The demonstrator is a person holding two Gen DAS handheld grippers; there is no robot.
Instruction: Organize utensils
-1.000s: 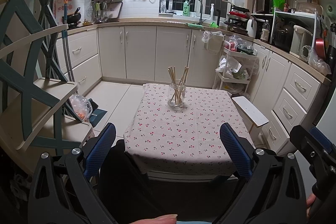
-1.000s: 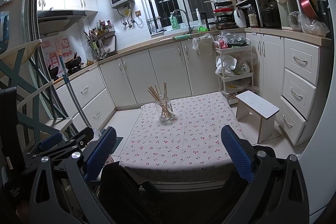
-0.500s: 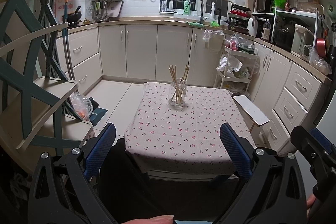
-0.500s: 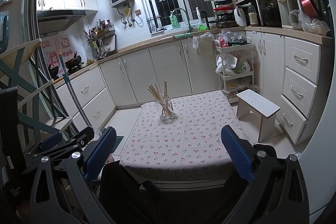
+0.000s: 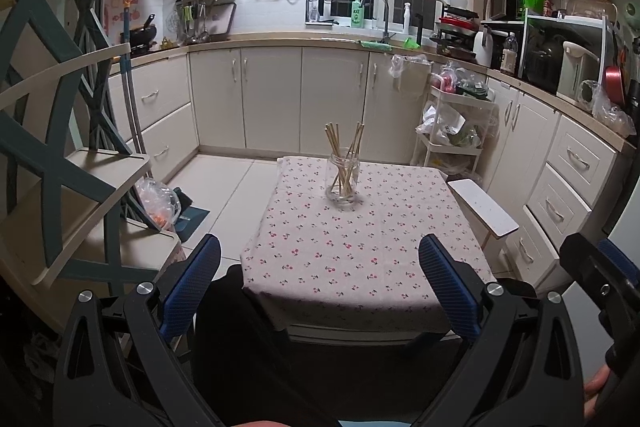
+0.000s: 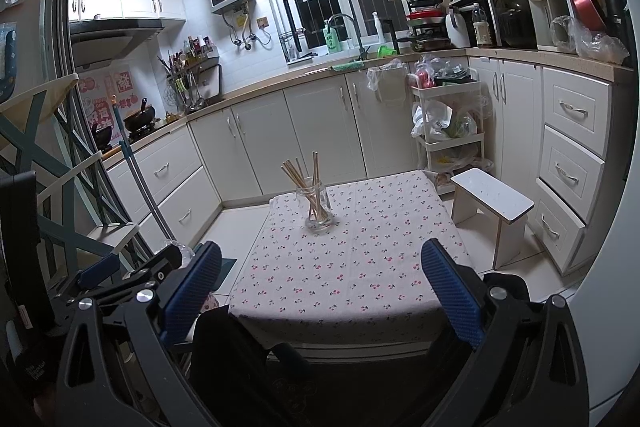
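Observation:
A clear glass jar (image 5: 342, 183) with several wooden chopsticks (image 5: 347, 155) standing in it sits near the far end of a small table under a cherry-print cloth (image 5: 360, 247). The jar also shows in the right wrist view (image 6: 318, 209). My left gripper (image 5: 320, 283) is open and empty, held back from the table's near edge. My right gripper (image 6: 322, 287) is open and empty too, also short of the near edge. The right gripper's body shows at the right edge of the left wrist view (image 5: 604, 283).
A white stool (image 6: 494, 201) stands right of the table. A teal and cream shelf rack (image 5: 60, 147) stands at the left. A white trolley (image 6: 448, 123) with bags stands by the cabinets. A dark chair back (image 5: 240, 327) is below the grippers.
Both views have shifted very slightly; the table and jar sit a touch lower in frame. Both grippers stay open and empty.

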